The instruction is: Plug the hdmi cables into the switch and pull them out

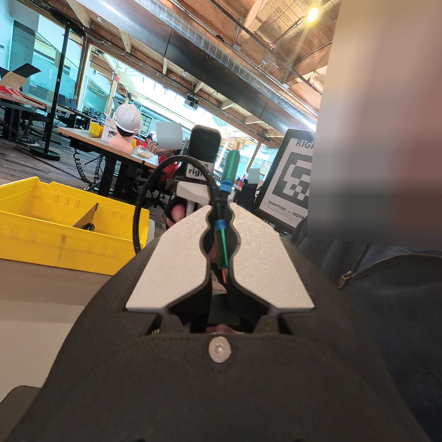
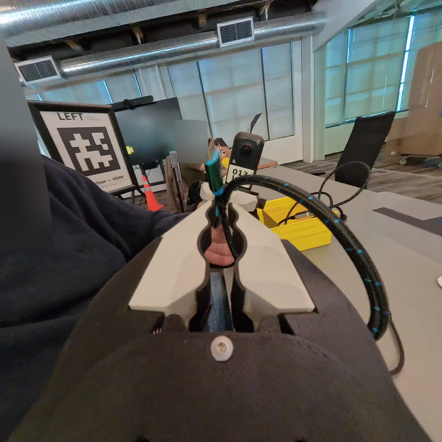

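Two green plugs (image 1: 221, 248) (image 2: 213, 174) (blue-banded) on black braided cable (image 2: 346, 234).

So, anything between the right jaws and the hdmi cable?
Nothing visible: the right gripper is already shut on the hdmi cable just below its green plug. No switch can be made out in either view.

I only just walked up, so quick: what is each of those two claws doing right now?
Left gripper: closed on the cable.
Right gripper: closed on the same cable, just below its green plug.
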A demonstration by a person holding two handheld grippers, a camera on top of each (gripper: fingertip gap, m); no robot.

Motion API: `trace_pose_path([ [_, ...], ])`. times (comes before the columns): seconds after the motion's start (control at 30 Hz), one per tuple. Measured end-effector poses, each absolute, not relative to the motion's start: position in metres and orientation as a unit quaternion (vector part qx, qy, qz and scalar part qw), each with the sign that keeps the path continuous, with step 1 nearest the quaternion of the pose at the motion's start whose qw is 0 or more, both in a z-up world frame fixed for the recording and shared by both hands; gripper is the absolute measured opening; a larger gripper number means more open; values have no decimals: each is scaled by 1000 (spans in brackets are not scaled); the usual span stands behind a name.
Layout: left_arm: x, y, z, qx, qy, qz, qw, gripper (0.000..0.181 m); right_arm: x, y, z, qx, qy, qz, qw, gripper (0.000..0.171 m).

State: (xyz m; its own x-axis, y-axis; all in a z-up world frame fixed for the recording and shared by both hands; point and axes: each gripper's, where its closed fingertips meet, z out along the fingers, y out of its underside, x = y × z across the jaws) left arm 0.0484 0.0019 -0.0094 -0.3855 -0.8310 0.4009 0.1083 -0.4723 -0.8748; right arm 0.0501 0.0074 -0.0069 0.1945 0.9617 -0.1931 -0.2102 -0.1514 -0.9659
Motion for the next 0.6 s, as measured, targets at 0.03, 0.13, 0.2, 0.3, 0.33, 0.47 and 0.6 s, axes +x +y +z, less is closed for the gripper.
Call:
trace_pose_path([
  [0.03,49,2,-10,-452,401,-729,322,7,49,7,-9,-542,-348,535,547,8],
  [0.13,49,2,-11,-451,401,-730,320,7,48,7,-12,-541,-347,547,537,7],
  [0.2,49,0,-11,-450,404,-730,319,7,49,6,-12,-535,-344,555,535,4],
  [0.3,50,-1,-11,-449,405,-730,318,7,51,5,-10,-525,-337,572,533,2],
  [0.33,50,-1,-11,-449,405,-730,317,7,51,5,-11,-524,-337,572,533,2],
  [0.47,50,-1,-11,-449,405,-731,316,7,52,4,-10,-516,-337,569,545,0],
  [0.6,51,-1,-11,-450,403,-729,321,7,53,4,-10,-519,-360,494,597,0],
])
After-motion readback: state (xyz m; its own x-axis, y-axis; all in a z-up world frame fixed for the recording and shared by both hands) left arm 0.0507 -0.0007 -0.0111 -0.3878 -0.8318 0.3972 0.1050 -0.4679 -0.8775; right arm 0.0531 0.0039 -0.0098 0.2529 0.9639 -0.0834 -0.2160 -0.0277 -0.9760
